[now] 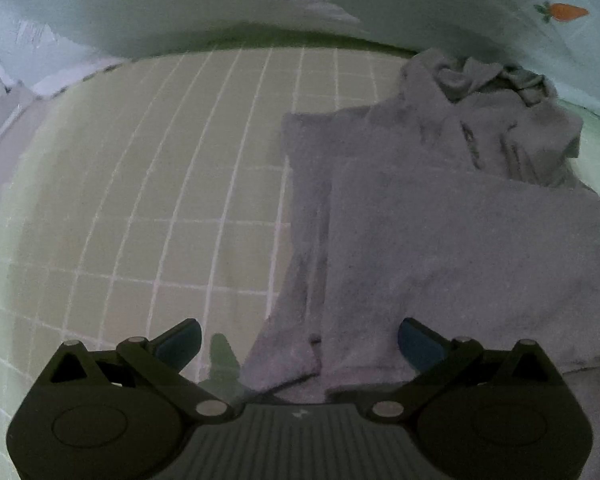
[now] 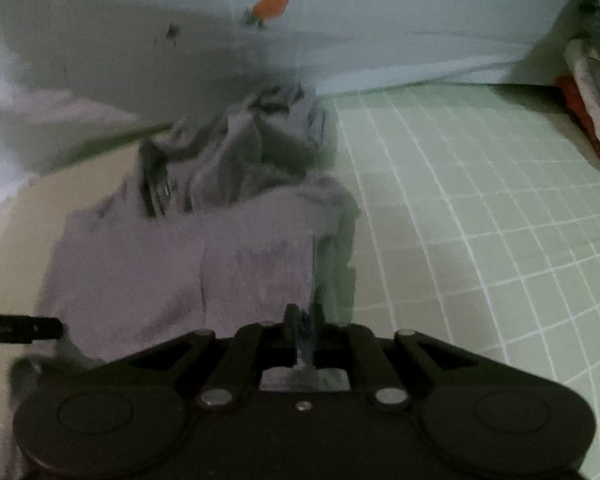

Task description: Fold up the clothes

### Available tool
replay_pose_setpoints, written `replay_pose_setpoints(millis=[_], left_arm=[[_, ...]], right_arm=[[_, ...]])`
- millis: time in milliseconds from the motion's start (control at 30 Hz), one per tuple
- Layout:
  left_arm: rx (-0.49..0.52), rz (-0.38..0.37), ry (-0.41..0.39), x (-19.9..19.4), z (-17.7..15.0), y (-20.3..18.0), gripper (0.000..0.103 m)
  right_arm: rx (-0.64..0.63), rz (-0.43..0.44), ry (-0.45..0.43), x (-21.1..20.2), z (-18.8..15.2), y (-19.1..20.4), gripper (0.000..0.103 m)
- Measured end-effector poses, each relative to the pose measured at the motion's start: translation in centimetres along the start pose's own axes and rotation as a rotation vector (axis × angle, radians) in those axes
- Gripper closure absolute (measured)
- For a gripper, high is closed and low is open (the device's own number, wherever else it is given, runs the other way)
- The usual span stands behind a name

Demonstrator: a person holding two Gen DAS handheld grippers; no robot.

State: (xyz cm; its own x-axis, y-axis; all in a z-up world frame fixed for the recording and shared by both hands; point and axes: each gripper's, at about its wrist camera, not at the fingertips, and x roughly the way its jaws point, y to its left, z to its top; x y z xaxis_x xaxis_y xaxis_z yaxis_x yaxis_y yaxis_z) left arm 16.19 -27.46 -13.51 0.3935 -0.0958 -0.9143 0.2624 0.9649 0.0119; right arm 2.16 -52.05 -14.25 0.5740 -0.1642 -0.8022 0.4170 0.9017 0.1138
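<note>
Grey garment: soft, matte knit fabric, partly folded into a flat rectangular panel, crumpled hood end at the far side; lies on the green desk mat with white grid lines. Left tool: released, blue pads spread above the garment's near edge. Right tool: clenched, pinching the garment's near hem.

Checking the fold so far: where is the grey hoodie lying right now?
The grey hoodie lies on the green grid mat, right of centre in the left wrist view, its bunched hood against the carrot-print sheet.
</note>
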Motion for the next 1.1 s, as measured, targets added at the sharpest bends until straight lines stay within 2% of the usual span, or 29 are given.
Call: replay_pose_setpoints(millis=[167, 300, 433, 500, 633, 667, 833, 1000, 1100], left_arm=[[-0.053, -0.036, 0.020, 0.5, 0.0, 0.9, 0.000], [-0.019, -0.029, 0.008, 0.3, 0.5, 0.6, 0.000], [0.007, -0.032, -0.031, -0.5, 1.5, 0.5, 0.000], [0.008, -0.036, -0.050, -0.9, 2.3, 0.6, 0.000], [0.010, -0.046, -0.091, -1.3, 4.2, 0.6, 0.000], [0.012, -0.050, -0.102, -1.3, 4.7, 0.5, 0.000], [0.046, -0.062, -0.137, -0.6, 8.1, -0.7, 0.000], [0.095, -0.079, -0.165, 1.1, 12.3, -2.8, 0.000], [0.136, -0.085, -0.155, 2.9, 14.7, -4.4, 0.000]], right_arm=[[0.001, 0.000, 0.022, 0.9, -0.4, -0.2, 0.094], [-0.022, -0.021, 0.026, 0.8, -0.5, 0.0, 0.086], [-0.060, -0.060, 0.019, 0.6, -0.6, -0.1, 0.065], [-0.023, -0.057, 0.023, 0.5, -0.5, -0.7, 0.058], [0.037, -0.056, 0.003, 0.1, 0.2, -1.7, 0.027], [0.050, -0.049, -0.012, -0.1, 0.4, -1.9, 0.024], [0.115, -0.025, -0.108, -0.7, 2.9, -2.6, 0.021], [0.111, -0.050, -0.134, 1.1, 6.4, -2.9, 0.021], [0.139, -0.059, -0.140, 2.9, 8.6, -3.5, 0.021]])
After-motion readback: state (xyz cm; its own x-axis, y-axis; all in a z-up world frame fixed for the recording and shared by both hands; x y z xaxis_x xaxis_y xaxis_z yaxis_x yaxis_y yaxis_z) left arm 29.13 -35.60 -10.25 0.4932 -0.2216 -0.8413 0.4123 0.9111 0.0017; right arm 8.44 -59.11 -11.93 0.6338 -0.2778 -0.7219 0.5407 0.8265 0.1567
